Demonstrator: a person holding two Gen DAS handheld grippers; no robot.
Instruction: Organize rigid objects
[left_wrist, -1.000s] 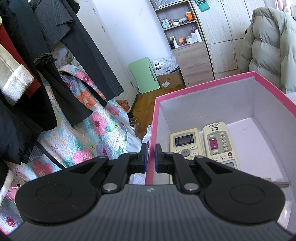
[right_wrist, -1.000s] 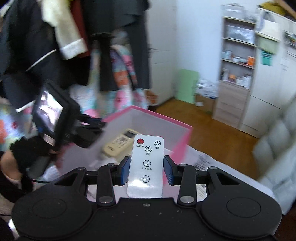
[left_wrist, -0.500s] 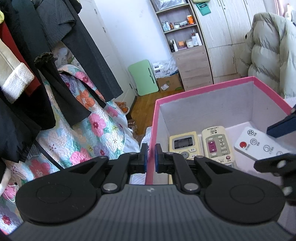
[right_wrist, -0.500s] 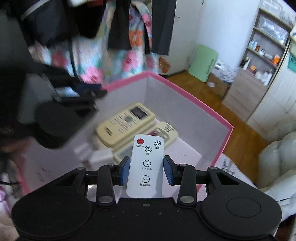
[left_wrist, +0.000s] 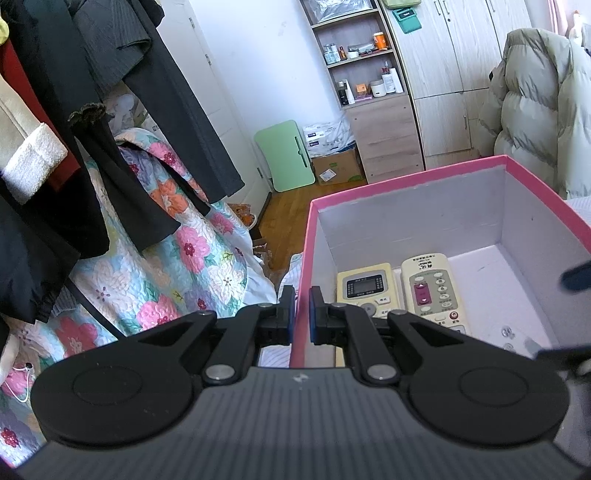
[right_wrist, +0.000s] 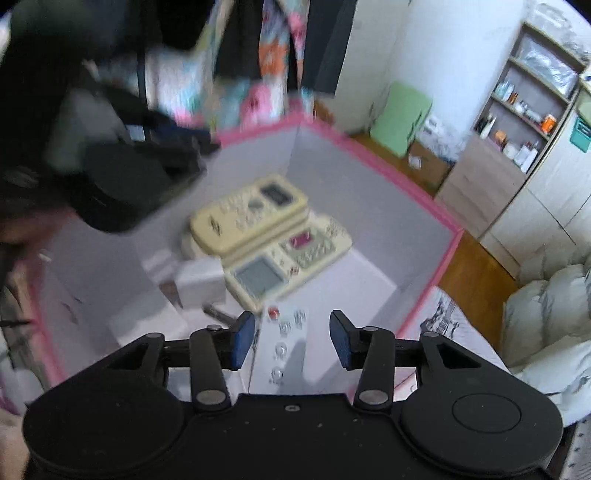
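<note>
A pink-rimmed box (left_wrist: 406, 181) with grey inside walls holds two cream air-conditioner remotes (left_wrist: 365, 291) (left_wrist: 432, 288) side by side. My left gripper (left_wrist: 302, 317) is shut on the box's near-left wall. In the right wrist view my right gripper (right_wrist: 291, 341) hangs inside the box (right_wrist: 373, 151), its jaws opening. A white remote (right_wrist: 284, 347) with a red button lies between them, with a gap to the right pad. The cream remotes (right_wrist: 251, 214) (right_wrist: 295, 254) lie just beyond it, next to a white plug adapter (right_wrist: 199, 280). The left gripper (right_wrist: 140, 177) shows as a dark blur.
Dark clothes (left_wrist: 122, 122) hang over a floral quilt (left_wrist: 192, 258) to the left of the box. Beyond are a wood floor, a green folding board (left_wrist: 286, 158), a cardboard carton, a shelf unit (left_wrist: 369, 85) with bottles and a puffy jacket (left_wrist: 543, 110) at the right.
My right gripper has come down into the box with the white remote, and its jaws have spread away from the remote. My left gripper still clamps the box wall.
</note>
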